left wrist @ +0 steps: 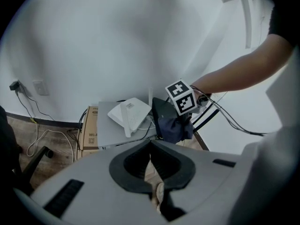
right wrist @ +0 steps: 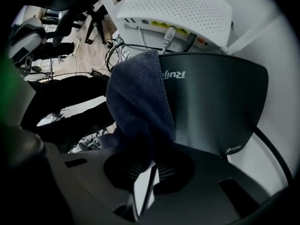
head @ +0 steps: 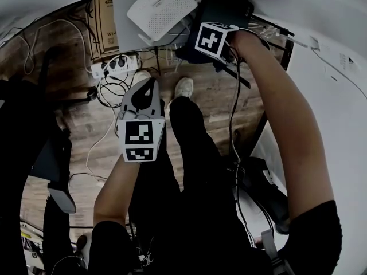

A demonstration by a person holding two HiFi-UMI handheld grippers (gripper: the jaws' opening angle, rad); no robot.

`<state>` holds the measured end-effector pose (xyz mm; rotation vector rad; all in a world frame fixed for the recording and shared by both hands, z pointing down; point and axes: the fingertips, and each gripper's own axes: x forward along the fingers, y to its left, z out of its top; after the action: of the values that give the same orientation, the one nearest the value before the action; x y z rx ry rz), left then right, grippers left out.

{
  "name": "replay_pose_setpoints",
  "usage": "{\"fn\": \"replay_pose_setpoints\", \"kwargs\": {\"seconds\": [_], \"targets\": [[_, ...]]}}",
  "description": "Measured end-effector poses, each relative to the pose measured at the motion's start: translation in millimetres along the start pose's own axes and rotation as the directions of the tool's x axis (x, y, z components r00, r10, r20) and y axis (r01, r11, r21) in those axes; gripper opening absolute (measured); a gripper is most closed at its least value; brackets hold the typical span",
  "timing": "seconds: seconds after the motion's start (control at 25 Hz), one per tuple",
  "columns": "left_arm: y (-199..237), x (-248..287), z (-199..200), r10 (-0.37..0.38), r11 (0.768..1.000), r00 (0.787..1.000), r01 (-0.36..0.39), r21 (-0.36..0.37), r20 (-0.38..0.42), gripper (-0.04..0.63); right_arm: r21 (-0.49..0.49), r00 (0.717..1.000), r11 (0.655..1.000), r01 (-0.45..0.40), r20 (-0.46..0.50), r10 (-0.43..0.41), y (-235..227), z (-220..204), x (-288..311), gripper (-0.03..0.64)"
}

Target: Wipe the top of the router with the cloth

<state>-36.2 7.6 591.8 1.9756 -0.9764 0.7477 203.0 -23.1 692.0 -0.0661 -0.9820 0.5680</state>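
Observation:
A black router [right wrist: 215, 102] stands beside a white router [right wrist: 180, 8] on a grey shelf. A dark blue cloth [right wrist: 138, 107] lies over the black router's left part, bunched into my right gripper [right wrist: 150, 168], which is shut on it. In the head view the right gripper's marker cube [head: 213, 39] hides the cloth and most of the black router [head: 232, 7]. My left gripper [head: 152, 87] hangs lower, over the floor and away from both routers, its jaws closed with nothing between them. From the left gripper view the cloth [left wrist: 176, 128] droops off the black router [left wrist: 163, 112].
Under the grey shelf [left wrist: 110, 130] are a cardboard box [head: 106, 22], a power strip [head: 114, 65] and loose cables on the wood floor. The person's legs and a white shoe [head: 183, 87] are below. A white table [head: 338, 96] is to the right, a chair base at left.

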Motion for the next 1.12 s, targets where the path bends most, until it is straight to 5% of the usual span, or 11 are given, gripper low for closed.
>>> {"fn": "replay_pose_setpoints", "kwargs": {"seconds": [0.16, 0.24, 0.4, 0.52, 0.6, 1.12], "targets": [[5.0, 1.3, -1.6, 0.006, 1.000, 1.000, -0.006, 0.001, -0.007, 0.003, -0.002, 0.997, 0.998, 0.068, -0.032, -0.068, -12.1, -6.5, 0.5, 0.021], [6.3, 2.2, -0.8, 0.011, 1.000, 1.000, -0.011, 0.000, -0.003, 0.003, -0.033, 0.982, 0.984, 0.174, -0.069, -0.176, -27.4, -11.9, 1.4, 0.021], [7.4, 4.0, 2.7, 0.014, 1.000, 1.000, -0.014, -0.002, 0.006, 0.003, -0.077, 0.866, 0.869, 0.489, -0.081, -0.494, -80.8, -16.5, -8.6, 0.021], [8.0, 5.4, 1.9, 0.012, 1.000, 1.000, -0.012, -0.004, 0.004, 0.003, -0.032, 0.778, 0.780, 0.625, -0.062, -0.625, -109.2, -18.4, -16.7, 0.021], [9.6, 6.8, 0.1, 0.013, 1.000, 1.000, -0.013, -0.007, 0.000, 0.003, -0.015, 0.746, 0.748, 0.664, -0.052, -0.664, -121.6, -18.9, -19.8, 0.021], [15.5, 20.3, 1.5, 0.006, 1.000, 1.000, -0.006, -0.011, 0.000, 0.003, 0.177, 0.729, 0.717, 0.675, -0.012, -0.684, -173.7, -25.9, -31.9, 0.021]]}}
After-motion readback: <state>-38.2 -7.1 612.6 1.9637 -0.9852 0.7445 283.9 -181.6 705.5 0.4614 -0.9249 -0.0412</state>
